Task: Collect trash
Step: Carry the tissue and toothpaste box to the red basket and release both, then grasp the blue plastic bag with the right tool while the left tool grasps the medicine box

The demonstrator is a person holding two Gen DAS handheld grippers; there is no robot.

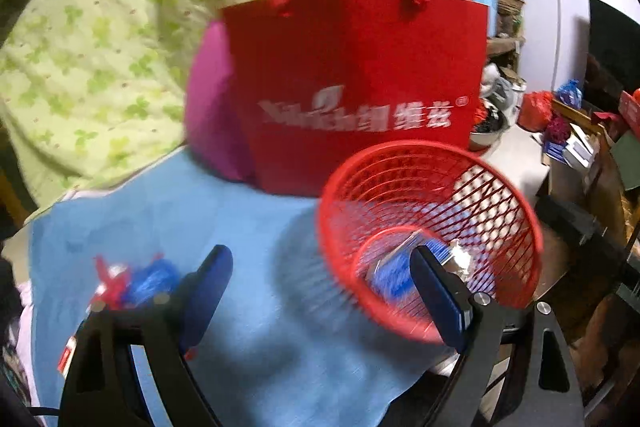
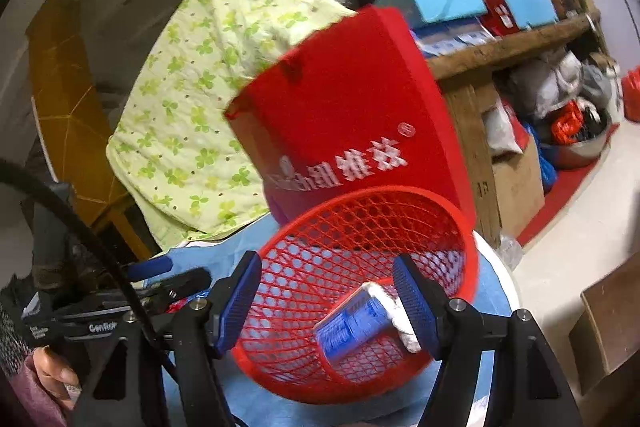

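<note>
Taking the red mesh basket (image 1: 430, 231) as the landmark, everything sorts itself around it: behind it stands the red paper bag (image 1: 356, 83) with white lettering, and beyond the bag a green-patterned quilt (image 1: 100, 39) hangs down; the blue cloth (image 1: 248, 267) that covers the table spreads under the basket and off to its left as the left wrist camera sees it. Inside the basket, on its floor, lies a blue and silver wrapper (image 2: 362, 323) that looks like an emptied snack packet, its long axis running from the basket's near side up toward its right wall in the right wrist view.

Next in size, the right gripper (image 2: 334, 307) hangs over the basket's near rim with its jaws parted and nothing between the pads; the packet sits below them in the basket, not pinched. The left gripper (image 1: 320, 291) stands wide apart too, empty, its right finger in front of the basket and its left finger out over the cloth.

Smallest, and the thing the coming move turns on: a crumpled bit of red and blue trash (image 1: 134, 283) lies on the cloth well to the left of the basket, just beside the left gripper's left finger. The frame is blurred there, so it is probably a scrunched wrapper. By my judgement the left hand is nearer, and must swing away from the basket, leftward and down, to bracket it
</note>
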